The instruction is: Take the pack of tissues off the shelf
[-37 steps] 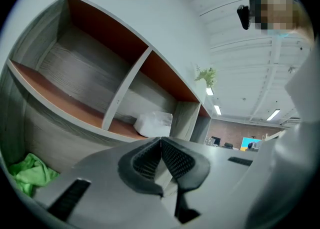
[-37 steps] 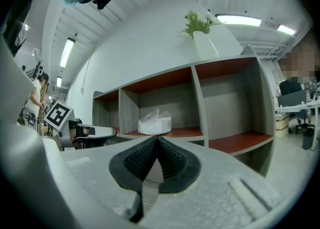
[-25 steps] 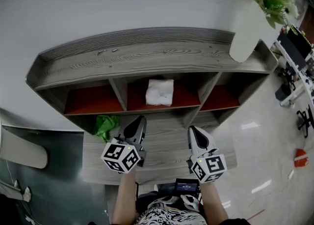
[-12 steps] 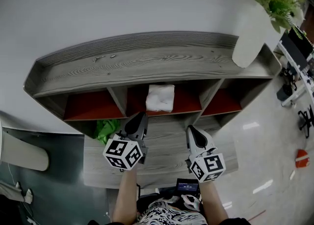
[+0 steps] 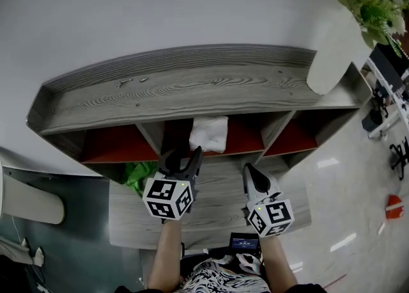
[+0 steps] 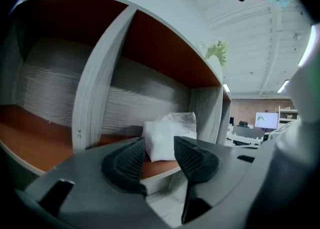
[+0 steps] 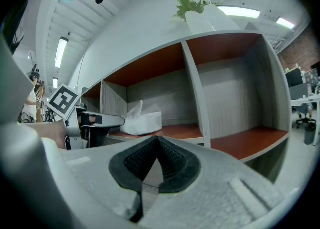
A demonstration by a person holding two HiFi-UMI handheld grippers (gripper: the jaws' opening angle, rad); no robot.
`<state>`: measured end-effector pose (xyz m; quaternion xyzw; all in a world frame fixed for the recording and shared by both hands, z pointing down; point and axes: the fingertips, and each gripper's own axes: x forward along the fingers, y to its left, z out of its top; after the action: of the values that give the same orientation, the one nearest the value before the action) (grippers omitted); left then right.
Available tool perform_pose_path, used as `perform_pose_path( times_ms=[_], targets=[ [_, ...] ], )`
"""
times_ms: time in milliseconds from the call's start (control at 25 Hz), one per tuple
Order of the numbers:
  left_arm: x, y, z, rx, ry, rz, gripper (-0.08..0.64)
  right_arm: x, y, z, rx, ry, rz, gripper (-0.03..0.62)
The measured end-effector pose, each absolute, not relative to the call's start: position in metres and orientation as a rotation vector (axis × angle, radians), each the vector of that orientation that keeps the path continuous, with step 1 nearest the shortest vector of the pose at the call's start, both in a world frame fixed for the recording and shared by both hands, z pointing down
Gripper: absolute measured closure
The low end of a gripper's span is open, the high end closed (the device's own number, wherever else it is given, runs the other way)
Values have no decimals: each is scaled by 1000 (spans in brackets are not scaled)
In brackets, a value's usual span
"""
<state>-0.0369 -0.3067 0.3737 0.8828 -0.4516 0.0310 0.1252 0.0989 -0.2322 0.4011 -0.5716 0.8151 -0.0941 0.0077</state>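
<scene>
The white pack of tissues (image 5: 209,134) lies on the red floor of the shelf's middle compartment (image 5: 246,137). My left gripper (image 5: 183,155) is just in front of that compartment, to the pack's left. Its jaws have just been opening and stand apart with nothing between them. In the left gripper view the pack (image 6: 170,132) shows beyond the gap between the fingers (image 6: 127,160), a little way in. My right gripper (image 5: 248,169) hangs to the right over the lower board, shut and holding nothing. The right gripper view shows the pack (image 7: 142,120) and the left gripper (image 7: 95,120) beside it.
A white vase with a green plant (image 5: 335,48) stands on the shelf top at the right. A green cloth (image 5: 137,171) lies in the lower left compartment. Grey dividers (image 6: 95,88) wall the middle compartment on both sides. A small dark device (image 5: 244,242) sits near the person's body.
My left gripper has moved forward and right towards the middle compartment, and its jaws have gone from shut to open. The right gripper has edged forward slightly, still shut.
</scene>
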Motion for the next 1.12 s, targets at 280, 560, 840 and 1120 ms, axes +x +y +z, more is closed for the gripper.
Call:
perform_pose_path(
  times_ms=[280, 560, 840, 1120],
  targets=[
    [-29, -317, 380, 2594, -1391, 276, 365, 107, -236, 403, -1800, 2539, -303, 591],
    [-22, -315, 382, 2607, -1339, 351, 455, 110, -236, 407, -1802, 2546, -314, 591],
    [-22, -315, 386, 2581, -1279, 334, 505, 110, -229, 407, -1804, 2541, -311, 591],
    [-23, -310, 385, 2574, -1223, 291, 517, 118, -219, 402, -1825, 2521, -295, 591]
  ],
)
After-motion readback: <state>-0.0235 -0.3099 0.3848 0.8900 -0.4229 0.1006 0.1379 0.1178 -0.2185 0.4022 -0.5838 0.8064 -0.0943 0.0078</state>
